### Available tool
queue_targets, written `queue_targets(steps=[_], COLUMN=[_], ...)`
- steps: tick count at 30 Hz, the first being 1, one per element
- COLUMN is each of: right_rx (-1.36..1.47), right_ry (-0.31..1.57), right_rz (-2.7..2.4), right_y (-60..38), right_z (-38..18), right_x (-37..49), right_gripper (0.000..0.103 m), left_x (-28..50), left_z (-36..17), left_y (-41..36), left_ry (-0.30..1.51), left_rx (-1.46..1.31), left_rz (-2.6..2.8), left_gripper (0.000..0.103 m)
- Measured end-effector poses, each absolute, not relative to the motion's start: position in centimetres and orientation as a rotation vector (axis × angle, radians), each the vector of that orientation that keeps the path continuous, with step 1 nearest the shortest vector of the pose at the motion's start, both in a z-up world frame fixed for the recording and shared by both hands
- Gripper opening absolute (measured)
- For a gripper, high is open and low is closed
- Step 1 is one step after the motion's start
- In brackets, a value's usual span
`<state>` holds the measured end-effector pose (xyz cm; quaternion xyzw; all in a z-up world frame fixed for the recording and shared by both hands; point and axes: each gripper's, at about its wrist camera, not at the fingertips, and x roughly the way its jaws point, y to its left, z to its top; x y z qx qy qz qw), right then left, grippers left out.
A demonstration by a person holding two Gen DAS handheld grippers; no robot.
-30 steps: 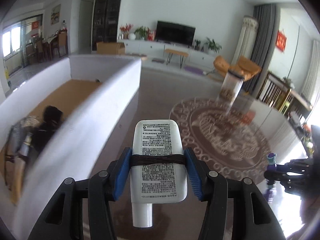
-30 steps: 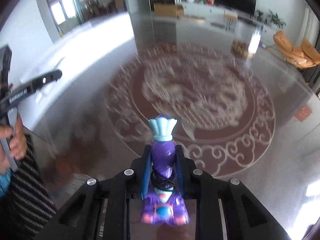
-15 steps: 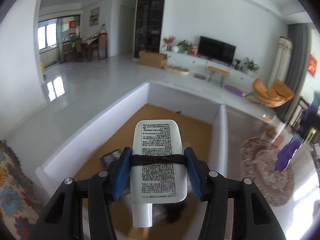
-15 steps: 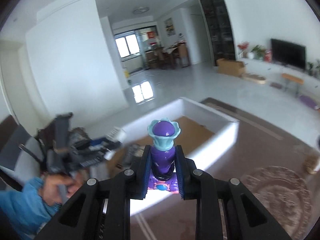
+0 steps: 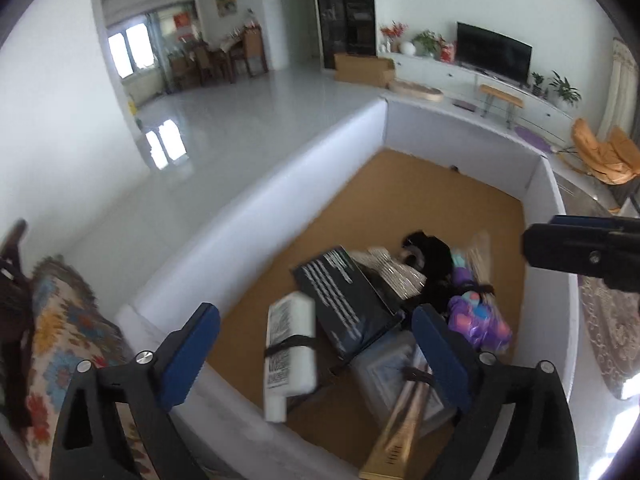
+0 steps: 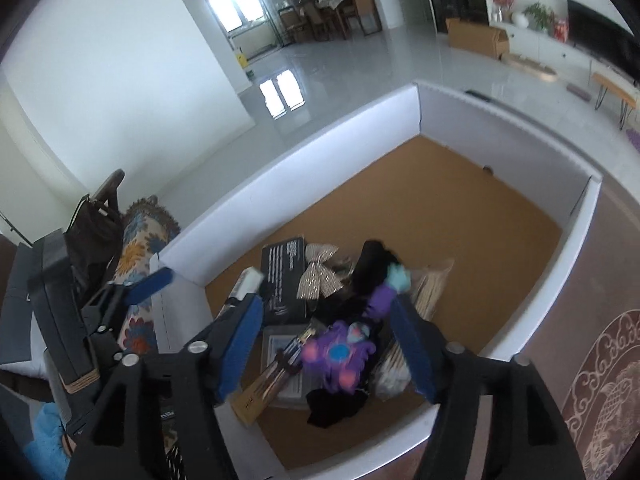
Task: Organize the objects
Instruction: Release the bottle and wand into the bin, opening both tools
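Left wrist: our left gripper [image 5: 316, 354] gapes; the tube [image 5: 291, 354] sits lower centre in the box [image 5: 256, 236].

Right wrist: our right gripper [image 6: 326, 346] is spread too, the toy [image 6: 346, 362] lying below. Drop-off looks finished; next we fetch more.

TV [image 5: 494, 56] on white low cabinet [image 5: 480, 80] at far wall, potted plants [image 5: 560, 84] & red flowers [image 5: 390, 32] on it. Cardboard box [image 5: 362, 70] on floor nr tall dark shelf unit [image 5: 344, 12]. Orange chair [image 5: 604, 152] far right. Dining table w/ chairs [image 6: 328, 12] by bright window [image 6: 240, 12]. Patterned floral cushion [image 5: 60, 320] at left edge. Ornate round rug [image 6: 600, 380] lower right. Glossy pale floor tiles [image 5: 240, 120].
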<state>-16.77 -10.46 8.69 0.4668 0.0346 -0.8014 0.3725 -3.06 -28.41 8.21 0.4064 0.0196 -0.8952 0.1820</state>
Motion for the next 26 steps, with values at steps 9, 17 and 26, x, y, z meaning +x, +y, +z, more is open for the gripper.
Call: queue_targets(steps=[9, 17, 26], right_rx=[1.079, 1.085, 1.092], right_ry=[0.187, 0.244, 0.232], right_rz=[-2.178, -2.189, -2.192], right_y=[-8.4, -8.7, -9.2], right_z=[12.8, 12.2, 10.7], right_x=[-17.1, -16.6, -17.0], right_gripper=[0.086, 0.086, 0.086], left_x=[-1.6, -0.5, -0.3], left_z=[12.0, 12.7, 12.4], left_y=[-26.6, -26.1, -26.1], left_ry=[0.053, 0.211, 0.225], left_rx=[1.085, 1.071, 1.034], left_rz=[-2.386, -2.432, -2.425], left_gripper=[0.1, 0.1, 0.1])
